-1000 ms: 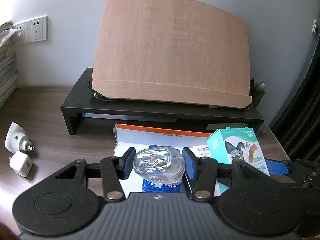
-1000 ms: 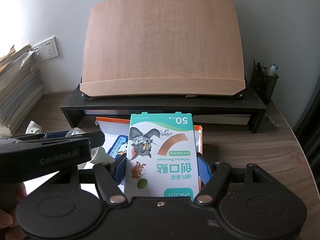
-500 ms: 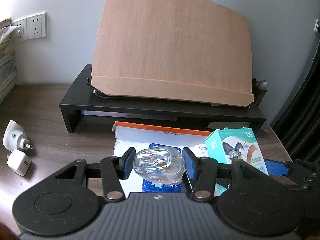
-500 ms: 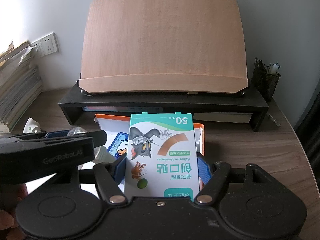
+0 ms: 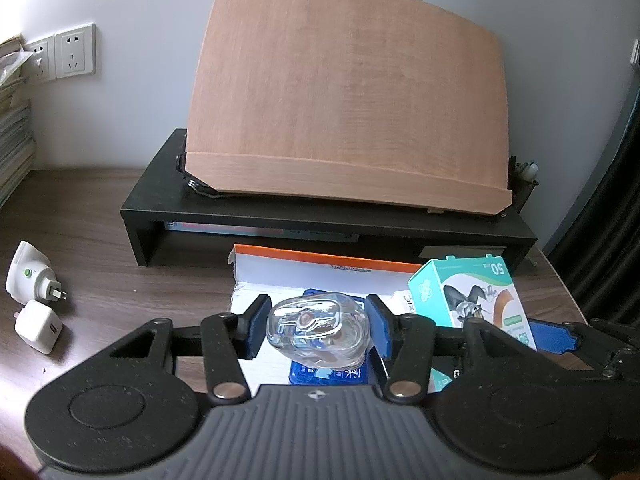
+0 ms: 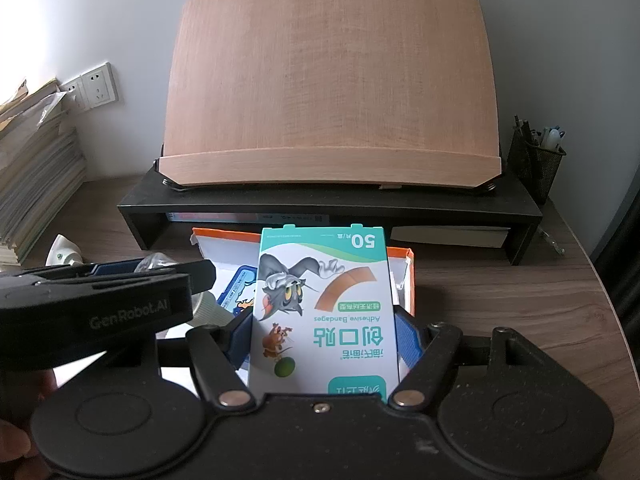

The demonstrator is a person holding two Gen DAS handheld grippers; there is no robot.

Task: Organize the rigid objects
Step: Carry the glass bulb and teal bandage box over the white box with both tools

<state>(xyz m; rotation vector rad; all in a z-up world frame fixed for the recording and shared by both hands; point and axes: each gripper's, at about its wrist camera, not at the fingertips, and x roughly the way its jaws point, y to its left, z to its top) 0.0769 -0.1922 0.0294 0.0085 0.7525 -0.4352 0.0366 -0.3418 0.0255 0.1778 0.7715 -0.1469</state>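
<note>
Nothing had shifted over the last second: the left tongs [image 5: 317,332] stayed clamped on the clear bottle [image 5: 318,330] and the right tongs [image 6: 323,340] on the bandage box [image 6: 323,312], both poised above the open carton [image 5: 280,266], awaiting placement.

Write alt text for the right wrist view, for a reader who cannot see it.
The right gripper holds a bandage box over an open orange-edged cardboard box on a wooden desk. The left gripper, at left, holds a clear plastic thing. Behind, a wooden board leans on a black shelf.
</note>
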